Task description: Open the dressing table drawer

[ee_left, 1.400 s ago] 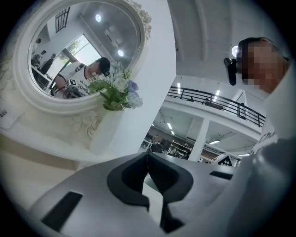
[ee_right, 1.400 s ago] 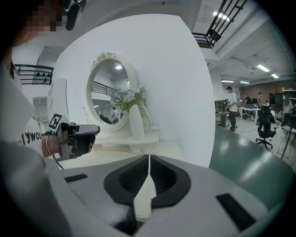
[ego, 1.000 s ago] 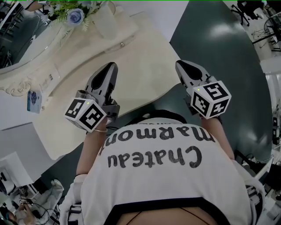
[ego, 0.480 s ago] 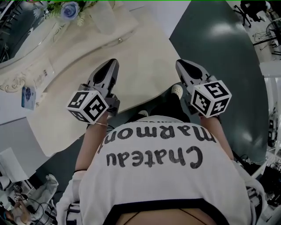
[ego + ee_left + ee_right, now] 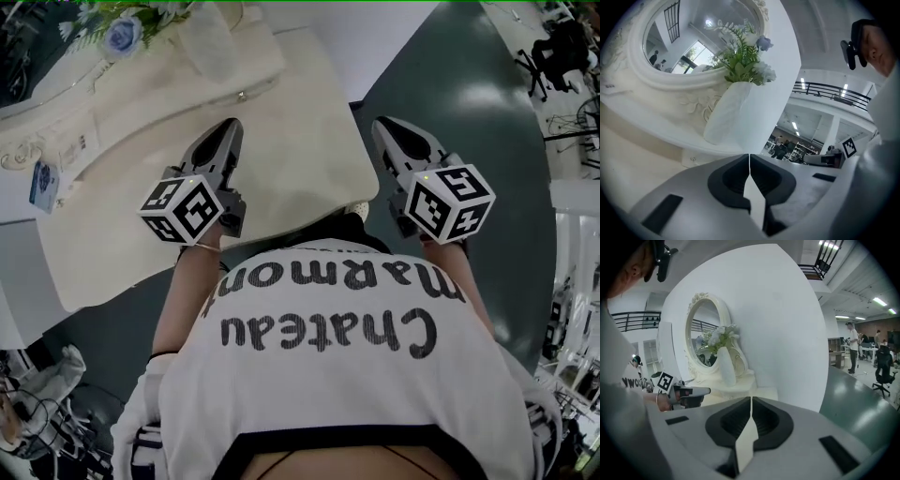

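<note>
The cream dressing table (image 5: pixel 281 141) fills the upper left of the head view, and its top hides any drawer front below the near edge. A small knob (image 5: pixel 242 95) shows on the low raised unit at the back, also seen in the left gripper view as a knob (image 5: pixel 693 159) under the vase. My left gripper (image 5: pixel 228 127) hovers over the tabletop near its front edge, jaws shut and empty (image 5: pixel 749 157). My right gripper (image 5: pixel 382 124) hangs over the dark floor just off the table's right corner, also shut and empty (image 5: pixel 751 399).
A white vase of flowers (image 5: pixel 202 37) stands at the back before an oval mirror (image 5: pixel 693 37). A small blue card (image 5: pixel 42 183) lies at the table's left end. Dark floor (image 5: pixel 469 94) spreads to the right; cables and clutter (image 5: pixel 28 394) sit lower left.
The left gripper has sunk lower over the tabletop. The right gripper has shifted sideways beside the table's corner. Both stay shut.
</note>
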Demonstrator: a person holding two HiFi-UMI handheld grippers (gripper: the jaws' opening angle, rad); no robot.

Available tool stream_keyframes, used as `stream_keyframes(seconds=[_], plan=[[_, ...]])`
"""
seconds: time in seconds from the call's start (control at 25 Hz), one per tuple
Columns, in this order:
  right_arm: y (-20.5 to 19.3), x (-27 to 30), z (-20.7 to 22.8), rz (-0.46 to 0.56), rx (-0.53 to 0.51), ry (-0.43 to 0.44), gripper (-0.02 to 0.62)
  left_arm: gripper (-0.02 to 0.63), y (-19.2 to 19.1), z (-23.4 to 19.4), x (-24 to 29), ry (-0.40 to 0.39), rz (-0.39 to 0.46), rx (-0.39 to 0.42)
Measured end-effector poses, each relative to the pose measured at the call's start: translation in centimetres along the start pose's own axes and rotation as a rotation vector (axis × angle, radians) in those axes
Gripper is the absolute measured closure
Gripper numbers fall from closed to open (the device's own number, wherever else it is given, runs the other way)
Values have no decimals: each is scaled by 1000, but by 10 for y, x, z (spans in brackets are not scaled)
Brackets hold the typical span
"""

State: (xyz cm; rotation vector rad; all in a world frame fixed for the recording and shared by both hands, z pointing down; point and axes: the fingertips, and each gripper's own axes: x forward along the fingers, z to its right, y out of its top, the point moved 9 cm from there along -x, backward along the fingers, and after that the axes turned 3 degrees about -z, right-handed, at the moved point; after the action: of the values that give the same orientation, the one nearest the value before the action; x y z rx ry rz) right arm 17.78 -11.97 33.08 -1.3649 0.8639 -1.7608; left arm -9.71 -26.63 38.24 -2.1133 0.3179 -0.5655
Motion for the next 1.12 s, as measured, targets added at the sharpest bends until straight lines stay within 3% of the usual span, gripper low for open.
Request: stream_keyframes(seconds=[0.2,0.48,0.64,1.12], plan=[[15,8,38,2,-53,66,568,581,-17,1,23,85,-6,8],[13,41,81,-34,-6,171,568,581,-23,-32,38,280,-14,-6],[13,57,95,-50,-36,203,568,581,-30,-51,44,338,-38,-35],[22,56,153,-81,-86,252,568,580,-42,-49,64,500,-37,-47]])
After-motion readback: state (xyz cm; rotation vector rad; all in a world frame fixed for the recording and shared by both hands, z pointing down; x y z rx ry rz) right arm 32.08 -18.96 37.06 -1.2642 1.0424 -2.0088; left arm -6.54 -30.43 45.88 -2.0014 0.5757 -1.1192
